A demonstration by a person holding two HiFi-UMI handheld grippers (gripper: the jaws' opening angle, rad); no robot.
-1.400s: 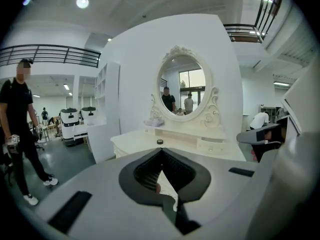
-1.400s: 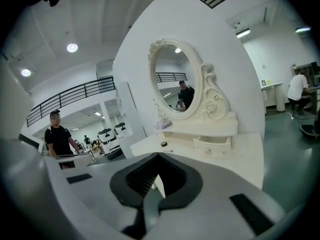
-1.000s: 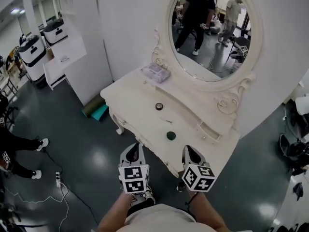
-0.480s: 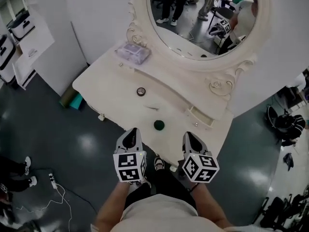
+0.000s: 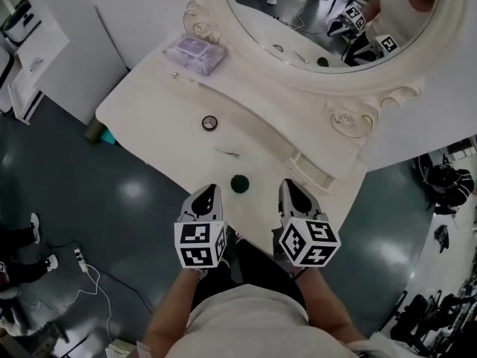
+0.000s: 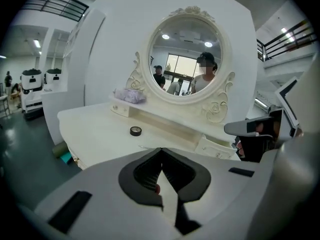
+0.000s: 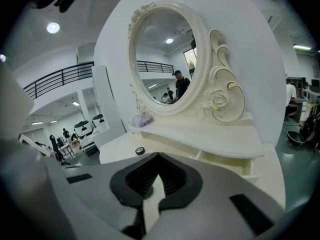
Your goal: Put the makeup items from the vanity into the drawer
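Head view: a white vanity point(image 5: 153, 118) seen from above, its oval mirror point(image 5: 313, 21) cut off at the top edge. A dark green round pot point(image 5: 238, 183) sits near the front edge, just ahead of the left gripper point(image 5: 208, 197) and right gripper point(image 5: 291, 192); farther back lie a thin item point(image 5: 226, 152) too small to identify and a black-rimmed round compact point(image 5: 209, 122). Left gripper view: jaw tips pressed together, nothing between them; the gripper body hides the green pot, and only the compact point(image 6: 135, 130) shows. Right gripper view: jaw tips likewise touching and empty; a small drawer point(image 7: 226, 161) under the shelf stands ajar, its inside unseen.
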